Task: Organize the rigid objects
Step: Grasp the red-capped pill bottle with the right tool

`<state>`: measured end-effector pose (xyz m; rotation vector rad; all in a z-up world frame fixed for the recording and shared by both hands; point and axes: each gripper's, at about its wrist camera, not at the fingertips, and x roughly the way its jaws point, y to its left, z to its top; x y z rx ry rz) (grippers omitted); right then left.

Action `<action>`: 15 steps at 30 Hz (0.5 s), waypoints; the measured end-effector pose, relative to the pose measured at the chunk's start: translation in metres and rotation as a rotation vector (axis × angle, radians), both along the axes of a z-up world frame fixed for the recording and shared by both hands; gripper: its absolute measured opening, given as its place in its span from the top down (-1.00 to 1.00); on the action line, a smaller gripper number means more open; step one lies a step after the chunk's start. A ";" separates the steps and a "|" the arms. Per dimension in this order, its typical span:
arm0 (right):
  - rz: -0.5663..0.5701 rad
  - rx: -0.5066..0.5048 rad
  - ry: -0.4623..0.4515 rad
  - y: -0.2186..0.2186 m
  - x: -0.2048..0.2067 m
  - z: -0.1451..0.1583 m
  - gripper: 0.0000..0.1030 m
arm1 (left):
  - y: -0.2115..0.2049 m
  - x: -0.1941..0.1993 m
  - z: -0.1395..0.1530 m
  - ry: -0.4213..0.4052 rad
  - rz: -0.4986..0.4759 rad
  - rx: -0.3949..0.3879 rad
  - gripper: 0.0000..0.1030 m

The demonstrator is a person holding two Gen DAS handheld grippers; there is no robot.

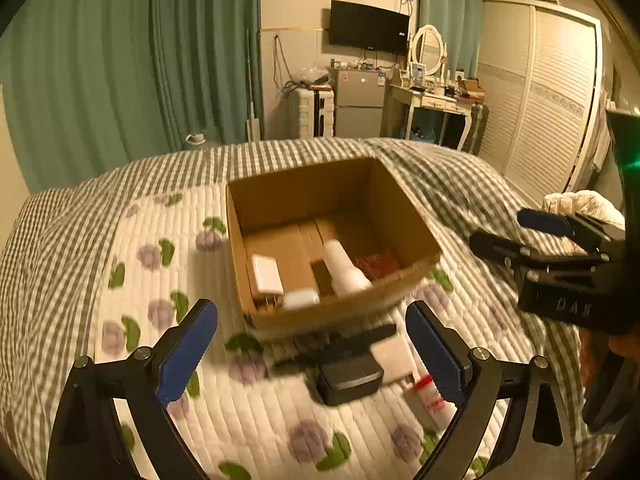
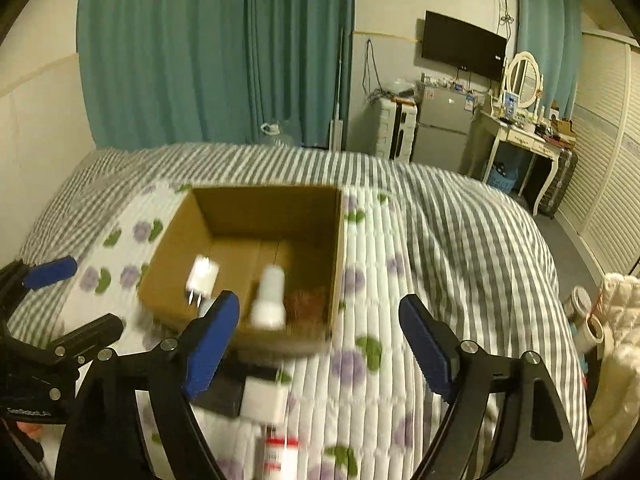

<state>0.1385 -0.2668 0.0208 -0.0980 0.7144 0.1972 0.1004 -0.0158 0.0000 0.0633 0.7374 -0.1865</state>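
Observation:
An open cardboard box [image 1: 400, 216] sits on the bed and holds a white charger [image 1: 267, 275], a white bottle [image 1: 344, 266] and a reddish item [image 1: 378, 264]. The box shows in the right wrist view [image 2: 176, 248] too. In front of it lie a black block [image 1: 348, 378], a white block [image 1: 394, 354], a black comb-like piece [image 1: 340, 344] and a small red-labelled bottle [image 1: 430, 398]. My left gripper [image 1: 312, 350] is open above these loose items. My right gripper [image 2: 320, 344] is open and empty over the box's near right corner; it also shows in the left wrist view [image 1: 504, 232].
The bed has a floral quilt [image 2: 360, 392] and a grey striped blanket [image 2: 460, 232]. Green curtains, a TV, a small fridge [image 2: 440, 128], a dressing table [image 2: 520, 136] and a wardrobe stand beyond. Cream bedding and cups [image 2: 592, 320] lie at the bed's right edge.

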 end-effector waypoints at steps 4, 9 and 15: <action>-0.024 -0.002 0.041 -0.002 -0.028 -0.026 -0.63 | 0.003 -0.019 -0.018 0.013 0.072 -0.019 -0.92; -0.052 0.026 0.076 -0.010 -0.048 -0.060 -0.63 | 0.002 -0.026 -0.045 0.008 0.127 0.037 -0.92; -0.066 0.026 0.175 -0.014 -0.054 -0.111 -0.63 | 0.001 -0.024 -0.081 0.062 0.145 0.048 -0.92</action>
